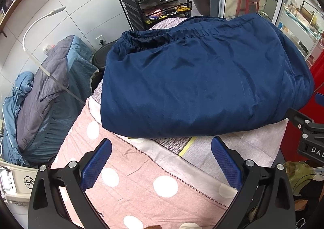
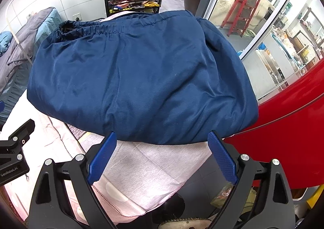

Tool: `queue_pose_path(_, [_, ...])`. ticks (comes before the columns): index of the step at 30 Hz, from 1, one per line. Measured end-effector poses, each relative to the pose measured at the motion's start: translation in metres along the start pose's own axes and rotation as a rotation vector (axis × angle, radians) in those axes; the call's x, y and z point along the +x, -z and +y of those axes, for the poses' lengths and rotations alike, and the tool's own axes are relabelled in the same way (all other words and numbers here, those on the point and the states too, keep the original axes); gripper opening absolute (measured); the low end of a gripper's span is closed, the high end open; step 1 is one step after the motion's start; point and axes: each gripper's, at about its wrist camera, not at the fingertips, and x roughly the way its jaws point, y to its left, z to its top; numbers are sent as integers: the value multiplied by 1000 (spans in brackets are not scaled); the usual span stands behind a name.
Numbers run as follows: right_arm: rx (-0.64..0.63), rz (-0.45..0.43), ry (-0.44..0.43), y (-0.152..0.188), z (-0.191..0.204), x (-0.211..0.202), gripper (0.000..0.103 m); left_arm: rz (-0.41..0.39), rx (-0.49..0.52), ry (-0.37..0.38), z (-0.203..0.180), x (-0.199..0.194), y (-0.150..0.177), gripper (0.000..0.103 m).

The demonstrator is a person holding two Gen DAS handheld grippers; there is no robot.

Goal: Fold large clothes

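Note:
A dark blue garment [image 1: 202, 79] with an elastic hem at its far edge lies folded into a thick bundle on a surface covered by a pink polka-dot sheet [image 1: 125, 178]. It also fills the right wrist view [image 2: 141, 79]. My left gripper [image 1: 162, 148] is open and empty, just short of the bundle's near edge. My right gripper [image 2: 162, 142] is open and empty, its fingertips at the bundle's near edge. The right gripper's body shows at the edge of the left wrist view [image 1: 309, 133].
A pile of blue and grey bedding [image 1: 50, 95] lies to the left. A black wire cart [image 1: 154, 8] with bottles stands behind. A red panel [image 2: 283, 140] is close on the right, with glass doors [image 2: 253, 10] beyond it.

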Motion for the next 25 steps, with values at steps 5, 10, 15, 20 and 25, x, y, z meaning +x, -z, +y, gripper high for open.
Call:
queue_pose_path(5, [1, 0, 1, 0, -1, 0, 90, -2, -4, -11, 1, -1, 1, 97])
queue_pose_path(10, [0, 1, 2, 0, -3, 1, 90, -4, -14, -24, 3, -1, 2, 97])
queue_pose_path(15, [-2, -3, 2, -1, -3, 0, 90, -39, -23, 7, 4, -7, 5, 97])
queue_pose_path(20, [-1, 1, 2, -1, -2, 0, 90, -14, -9, -33, 3, -5, 3, 97])
queue_pose_path(25, [-1, 1, 2, 0, -2, -1, 90, 7, -49, 15, 9, -4, 3, 97])
